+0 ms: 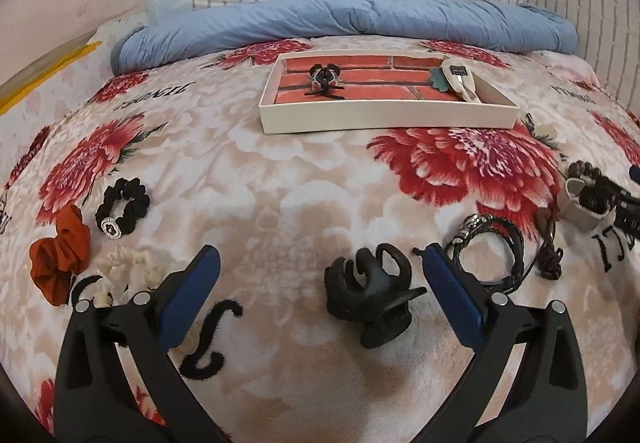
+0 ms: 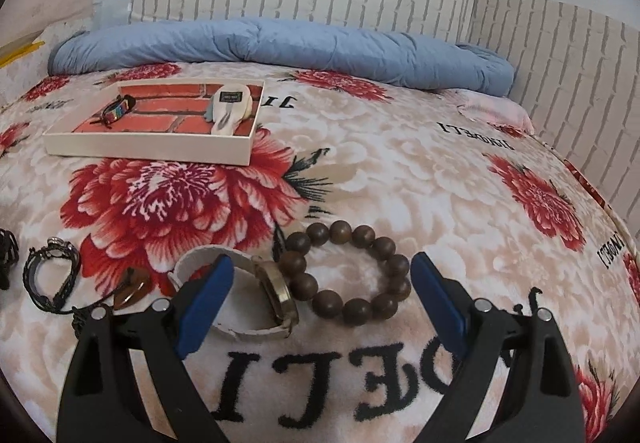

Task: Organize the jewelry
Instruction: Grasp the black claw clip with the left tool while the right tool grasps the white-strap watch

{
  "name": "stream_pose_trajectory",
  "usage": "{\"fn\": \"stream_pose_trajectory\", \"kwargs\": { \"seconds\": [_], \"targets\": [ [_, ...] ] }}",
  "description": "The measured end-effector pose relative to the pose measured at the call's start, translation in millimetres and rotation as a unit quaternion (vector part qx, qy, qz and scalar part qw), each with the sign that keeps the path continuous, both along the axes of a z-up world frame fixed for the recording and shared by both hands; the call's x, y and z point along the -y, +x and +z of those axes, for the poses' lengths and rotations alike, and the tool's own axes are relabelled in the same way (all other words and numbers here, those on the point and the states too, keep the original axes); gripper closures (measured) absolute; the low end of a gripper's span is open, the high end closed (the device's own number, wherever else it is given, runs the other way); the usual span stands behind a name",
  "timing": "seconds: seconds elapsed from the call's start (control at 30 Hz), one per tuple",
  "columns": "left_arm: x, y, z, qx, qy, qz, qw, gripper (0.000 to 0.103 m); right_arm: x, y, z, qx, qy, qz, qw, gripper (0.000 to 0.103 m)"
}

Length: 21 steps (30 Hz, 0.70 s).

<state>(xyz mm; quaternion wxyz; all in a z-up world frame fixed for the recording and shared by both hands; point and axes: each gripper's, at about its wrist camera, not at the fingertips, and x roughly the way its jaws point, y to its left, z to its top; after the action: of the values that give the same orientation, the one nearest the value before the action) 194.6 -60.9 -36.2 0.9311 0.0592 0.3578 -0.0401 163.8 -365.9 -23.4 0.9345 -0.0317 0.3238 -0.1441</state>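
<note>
Already sorted: two items were seen lying inside the white tray with the brick-patterned floor — a dark striped bracelet toward its left end and a pale tagged piece toward its right end.
Left to sort: the greater part was judged undone; on the floral blanket were left a black claw clip, a braided black bracelet, a black scrunchie, an orange scrunchie, a cream scrunchie, a wooden bead bracelet and a watch with a pale strap.
Left gripper: jaws were held wide apart, nothing clasped; the claw clip was framed between the fingers, untouched.
Right gripper: jaws were spread wide and empty; the bead bracelet and watch were lying between them, touching each other.
Open room: a bare stretch of blanket was left between the scattered pieces and the tray, and the tray's middle was unfilled.
Edges: the tray's raised wall would have to be cleared; a rolled blue quilt was bounding the far side.
</note>
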Motion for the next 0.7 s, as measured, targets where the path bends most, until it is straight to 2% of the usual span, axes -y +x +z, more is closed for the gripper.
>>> {"fn": "stream_pose_trajectory", "kwargs": {
  "seconds": [0.17,0.6,0.7],
  "targets": [
    [9,-1,-4,0.000,0.022,-0.009,0.9997,0.005,5,1,-4,-0.006,0.009,-0.010,1.000,0.015],
    [-5,10,-15,-0.047,-0.029,-0.007,0.9985,0.005,-1,5,-7,-0.015,-0.002,-0.001,1.000,0.016],
    [-3,9,-15,-0.048,-0.029,-0.012,0.9983,0.005,-1,6,-8,-0.019,0.000,0.001,1.000,0.022]
  ]
}}
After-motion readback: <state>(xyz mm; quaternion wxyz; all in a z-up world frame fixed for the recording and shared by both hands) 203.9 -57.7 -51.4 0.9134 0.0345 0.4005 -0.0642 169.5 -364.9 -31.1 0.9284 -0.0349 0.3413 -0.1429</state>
